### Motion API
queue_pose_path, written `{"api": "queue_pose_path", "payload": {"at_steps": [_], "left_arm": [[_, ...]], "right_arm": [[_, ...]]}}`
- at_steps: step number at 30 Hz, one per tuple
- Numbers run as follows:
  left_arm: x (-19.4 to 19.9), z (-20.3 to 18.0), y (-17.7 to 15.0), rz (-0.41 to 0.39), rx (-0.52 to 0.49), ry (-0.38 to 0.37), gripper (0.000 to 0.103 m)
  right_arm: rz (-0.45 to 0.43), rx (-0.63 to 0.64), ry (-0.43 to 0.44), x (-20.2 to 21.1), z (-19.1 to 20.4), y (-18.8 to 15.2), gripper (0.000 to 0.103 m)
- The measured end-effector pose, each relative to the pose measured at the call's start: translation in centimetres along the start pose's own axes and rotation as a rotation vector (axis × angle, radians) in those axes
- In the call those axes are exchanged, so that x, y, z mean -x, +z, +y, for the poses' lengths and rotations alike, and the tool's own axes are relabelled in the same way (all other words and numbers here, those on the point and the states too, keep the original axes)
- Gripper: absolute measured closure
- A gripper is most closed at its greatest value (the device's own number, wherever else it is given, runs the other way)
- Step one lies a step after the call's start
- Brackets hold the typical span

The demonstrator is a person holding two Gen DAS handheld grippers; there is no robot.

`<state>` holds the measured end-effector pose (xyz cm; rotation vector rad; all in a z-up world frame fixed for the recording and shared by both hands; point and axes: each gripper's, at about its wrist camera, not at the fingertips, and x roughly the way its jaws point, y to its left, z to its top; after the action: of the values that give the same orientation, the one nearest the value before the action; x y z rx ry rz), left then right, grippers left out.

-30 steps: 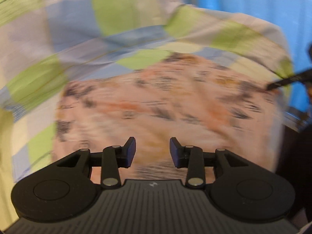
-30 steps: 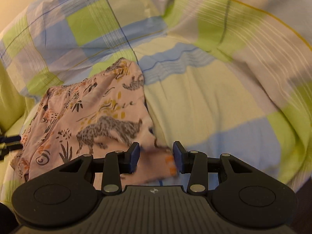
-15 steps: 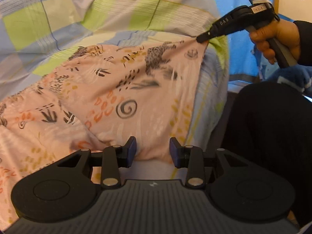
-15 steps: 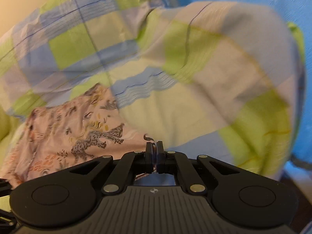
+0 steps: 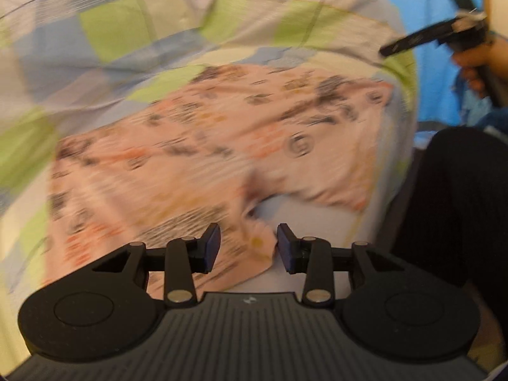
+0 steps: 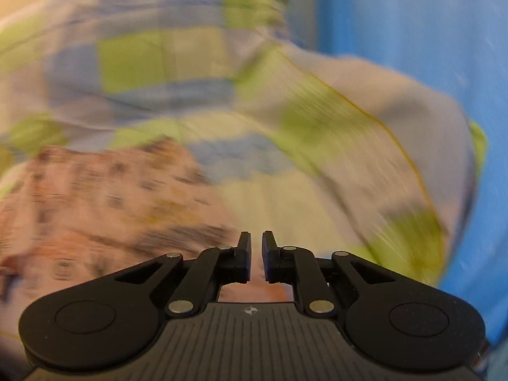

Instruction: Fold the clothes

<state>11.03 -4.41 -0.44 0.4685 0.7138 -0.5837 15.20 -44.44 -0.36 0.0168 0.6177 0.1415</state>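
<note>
garment (image 5: 222, 146) flat on bed (image 5: 133, 38) | left gripper (image 5: 247, 244) spread at near hem | right gripper (image 6: 256, 250) nearly clenched, empty | risk: hem slips, bunches

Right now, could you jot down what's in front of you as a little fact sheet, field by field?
setting: checked green, blue and cream bedcover
garment: pink animal-print cloth spread on the bedcover
left gripper: open, a corner of the cloth between its fingers
right gripper: slightly open, nothing visibly held; seen in the left view above the cloth's far corner
person: hand on the right gripper's handle
image quality: both views motion-blurred
</note>
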Motion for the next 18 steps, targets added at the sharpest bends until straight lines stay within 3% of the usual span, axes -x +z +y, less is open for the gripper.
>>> {"api": "queue_pose_path", "payload": {"at_steps": [4, 7, 12, 14, 16, 18], "left_arm": [[1.2, 2.5, -1.6, 0.026, 0.007, 0.093, 0.064], [2.0, 5.1, -3.1, 0.033, 0.058, 0.138, 0.060], [2.3, 9.7, -5.9, 0.102, 0.133, 0.255, 0.060], [2.6, 11.7, -6.9, 0.100, 0.212, 0.246, 0.060], [2.9, 13.7, -7.9, 0.096, 0.295, 0.233, 0.053], [3.3, 15.8, -8.7, 0.056, 0.445, 0.177, 0.047]], "right_arm": [[0.017, 0.123, 0.218, 1.1, 6.7, 0.4, 0.068], [0.040, 0.272, 0.331, 1.5, 12.3, -0.7, 0.068], [0.050, 0.565, 0.435, 2.2, 21.2, -4.0, 0.068], [0.035, 0.688, 0.449, 2.6, 23.8, -5.4, 0.068], [0.029, 0.777, 0.458, 2.7, 25.9, -6.6, 0.068], [0.027, 0.841, 0.450, 2.4, 27.4, -7.5, 0.068]]}}
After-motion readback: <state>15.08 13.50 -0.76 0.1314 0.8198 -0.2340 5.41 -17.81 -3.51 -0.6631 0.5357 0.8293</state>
